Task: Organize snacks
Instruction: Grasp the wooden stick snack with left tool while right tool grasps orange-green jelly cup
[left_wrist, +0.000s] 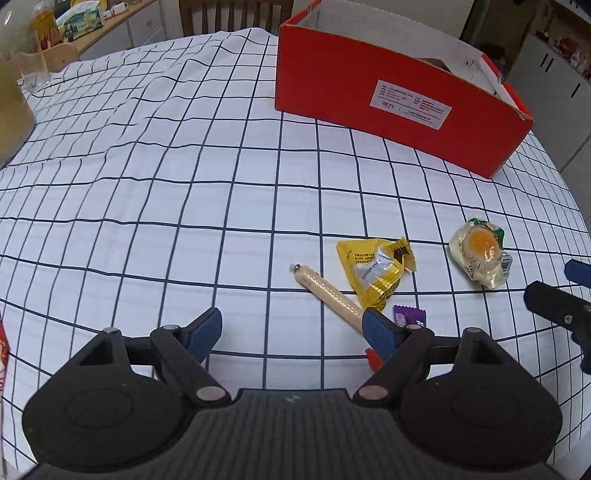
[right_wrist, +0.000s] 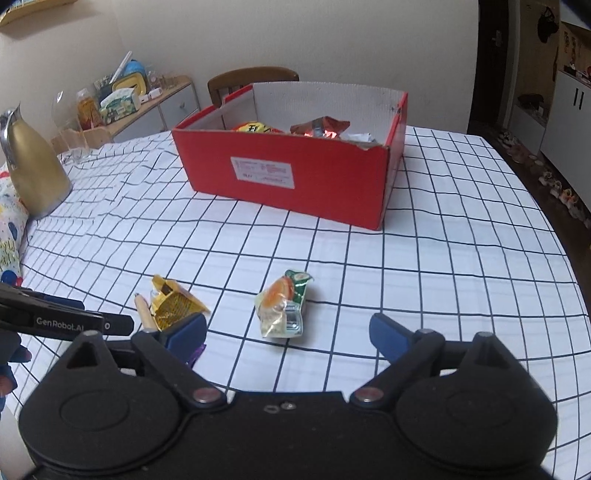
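Right wrist view: egg pouch (right_wrist: 282, 306) at 12 o'clock; light, slippery, squashy; pinch mid-body. Right tool (right_wrist: 288, 332) wide, empty.

Left gripper (left_wrist: 291, 326): we see its jaws standing wide, nothing between them — the right blue pad overlaps the sausage's near end.
Sausage stick (left_wrist: 327, 291): lies slantwise on the checked worktop (left_wrist: 147, 206), touching the yellow packet (left_wrist: 375, 271).
Purple candy (left_wrist: 408, 315): just beside that pad.
Egg pouch (left_wrist: 480, 253): apart, to the right.
Red box (left_wrist: 388, 107): far side — open-topped.
Right gripper (left_wrist: 565, 306): at the right edge.
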